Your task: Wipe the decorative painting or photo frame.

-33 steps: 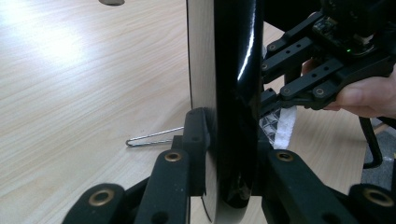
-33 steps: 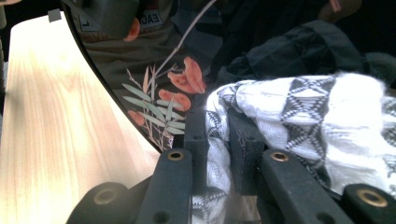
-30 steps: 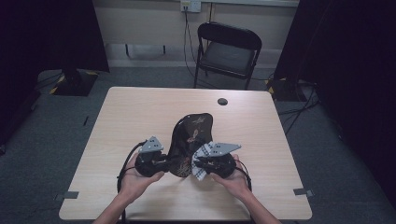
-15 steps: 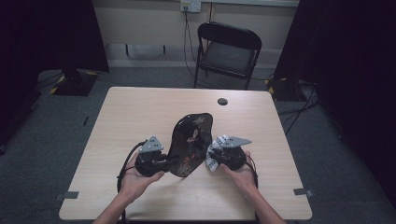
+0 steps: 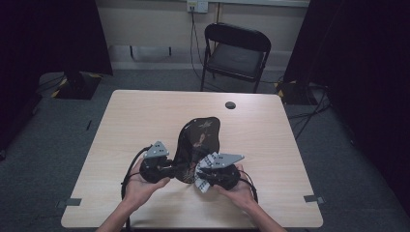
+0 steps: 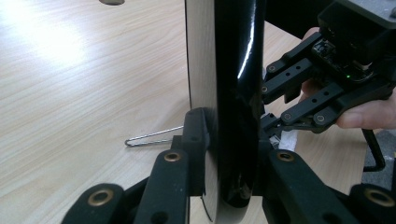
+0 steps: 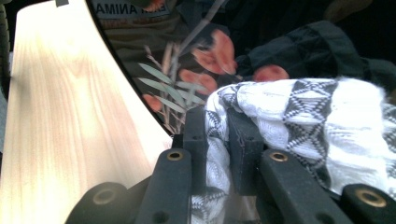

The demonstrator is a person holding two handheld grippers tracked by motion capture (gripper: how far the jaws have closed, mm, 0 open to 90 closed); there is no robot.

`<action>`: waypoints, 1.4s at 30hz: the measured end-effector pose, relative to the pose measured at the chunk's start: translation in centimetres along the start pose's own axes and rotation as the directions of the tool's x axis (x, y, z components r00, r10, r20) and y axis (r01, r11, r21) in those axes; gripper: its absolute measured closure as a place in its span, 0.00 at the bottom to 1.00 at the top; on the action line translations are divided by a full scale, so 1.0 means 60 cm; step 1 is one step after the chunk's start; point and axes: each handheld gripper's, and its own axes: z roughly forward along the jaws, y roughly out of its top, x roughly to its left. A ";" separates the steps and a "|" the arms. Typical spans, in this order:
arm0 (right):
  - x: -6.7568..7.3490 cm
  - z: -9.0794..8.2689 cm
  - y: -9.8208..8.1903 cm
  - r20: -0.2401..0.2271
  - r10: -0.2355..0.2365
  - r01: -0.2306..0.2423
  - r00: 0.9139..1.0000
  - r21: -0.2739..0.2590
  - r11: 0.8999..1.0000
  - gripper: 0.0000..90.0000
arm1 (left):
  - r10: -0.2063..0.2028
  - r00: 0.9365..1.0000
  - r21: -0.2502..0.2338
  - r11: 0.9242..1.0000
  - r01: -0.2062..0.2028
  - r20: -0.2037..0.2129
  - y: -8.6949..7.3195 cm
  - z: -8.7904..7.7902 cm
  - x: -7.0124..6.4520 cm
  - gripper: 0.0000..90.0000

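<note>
— While the table (image 5: 145, 121) takes up most of the high view, where does the work stand?

— I have a glossy black tray (image 5: 198, 142) with a flower and leaf pattern raised on its near edge at the near middle of the table, leaning away from me. My left gripper (image 5: 170, 169) is clamped on that near edge; in the left gripper view the jaws press on both faces of the tray (image 6: 236, 93), so the hold looks firm.

— And the other hand?

— My right gripper (image 5: 202, 180) is closed tight on a black and white patterned cloth (image 5: 205, 169), which sits against the tray's glossy face low on its right side. In the right gripper view the cloth (image 7: 299, 116) is bunched between the jaws, right beside the painted flowers.

— So it's a wipe-down?

— That's how I read it. I judge the wiping under way: tray held up, cloth on the surface. I can't tell how much of the face is already clean; the upper part, far from the cloth, likely remains.

— Anything small nearby?

— A thin wire loop (image 6: 152, 136) lies on the table just beside the tray, and a dark round cap (image 5: 230, 105) sits well apart near the far edge.
</note>
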 end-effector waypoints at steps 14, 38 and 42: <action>-0.090 -0.025 -0.028 0.169 0.165 -0.166 0.972 -0.009 0.986 0.88 | 0.000 1.000 0.002 1.000 0.000 0.002 0.001 0.000 0.001 0.85; -0.040 0.000 -0.019 0.080 0.055 -0.059 0.995 0.042 0.997 0.88 | -0.002 1.000 0.009 1.000 0.002 -0.006 0.002 0.000 0.003 0.85; -0.056 -0.003 -0.023 0.107 0.082 -0.087 0.991 0.043 0.995 0.88 | -0.006 1.000 0.008 1.000 0.006 -0.004 0.002 0.000 0.002 0.85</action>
